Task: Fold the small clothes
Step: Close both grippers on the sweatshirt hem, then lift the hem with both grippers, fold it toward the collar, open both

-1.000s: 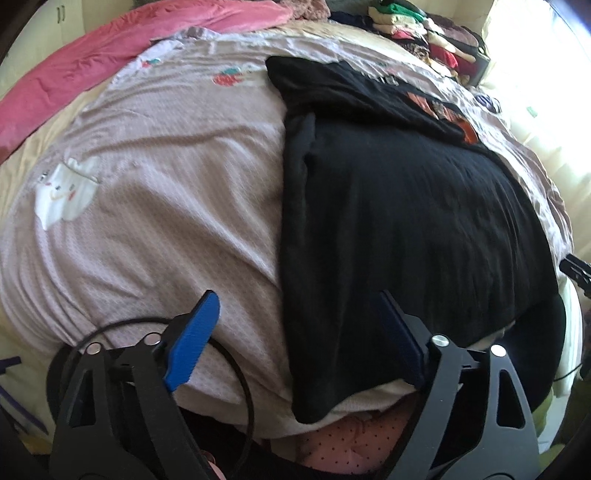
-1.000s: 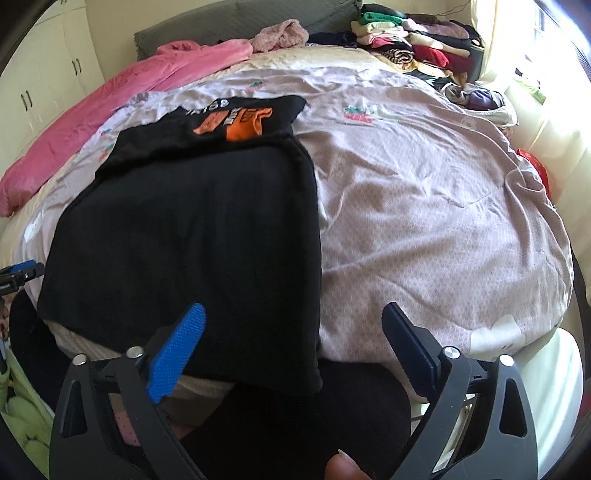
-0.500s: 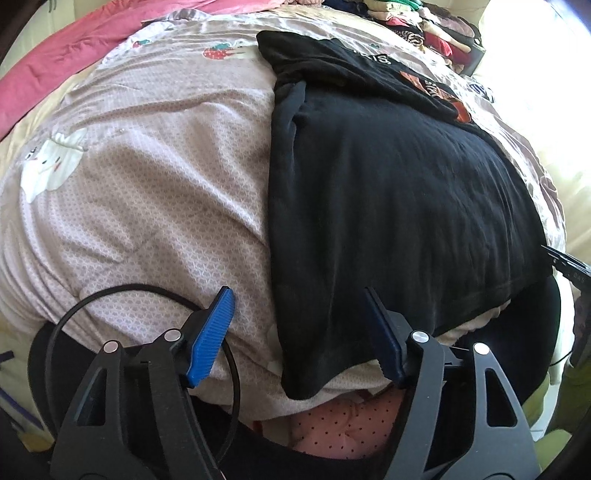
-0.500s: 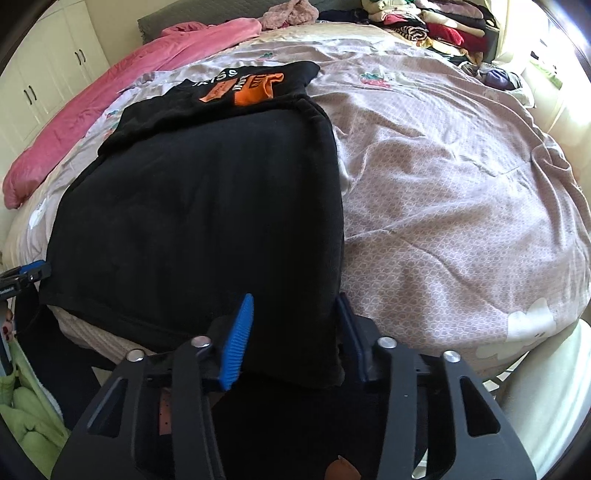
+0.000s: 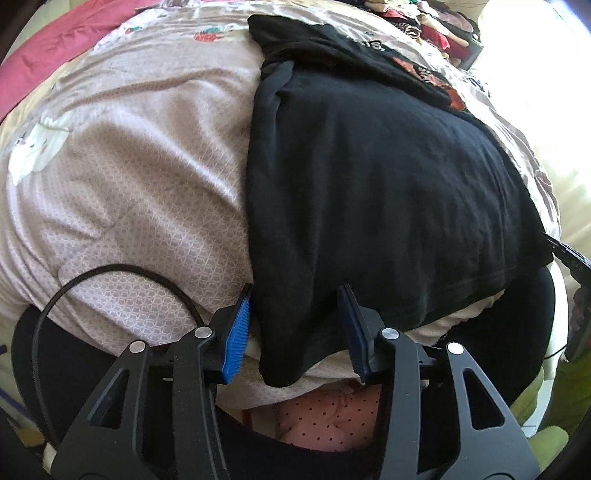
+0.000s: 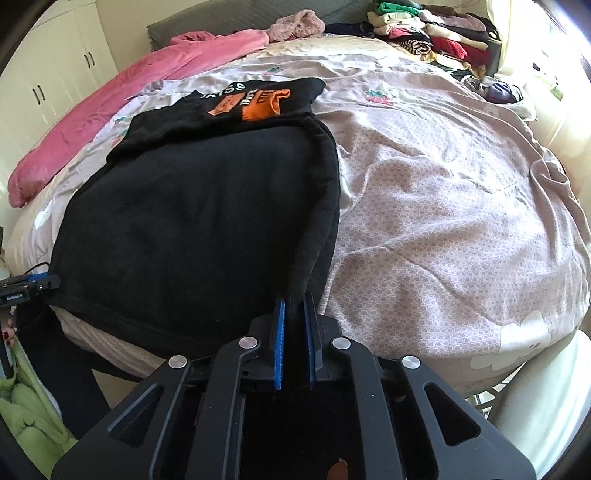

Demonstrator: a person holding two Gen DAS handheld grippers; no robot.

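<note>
A black T-shirt (image 6: pixel 199 214) with an orange print lies folded lengthwise on the bed (image 6: pixel 461 229). The right gripper (image 6: pixel 294 314) has its jaws clamped on the shirt's near corner; the left gripper (image 5: pixel 295 314) has jaws just closing, apart, straddling the other corner.

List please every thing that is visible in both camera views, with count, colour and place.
T-shirt: one, black with orange print, on the bed, near edge.
Bedcover: one, mauve patterned, over the bed.
Blanket: one, pink, far left side.
Clothes pile: one, mixed colours, far right corner.
Cabinets: cream, left wall.
Left gripper: black, blue pads, jaws closing around the shirt's near-left corner.
Right gripper: shut on the near-right corner.
</note>
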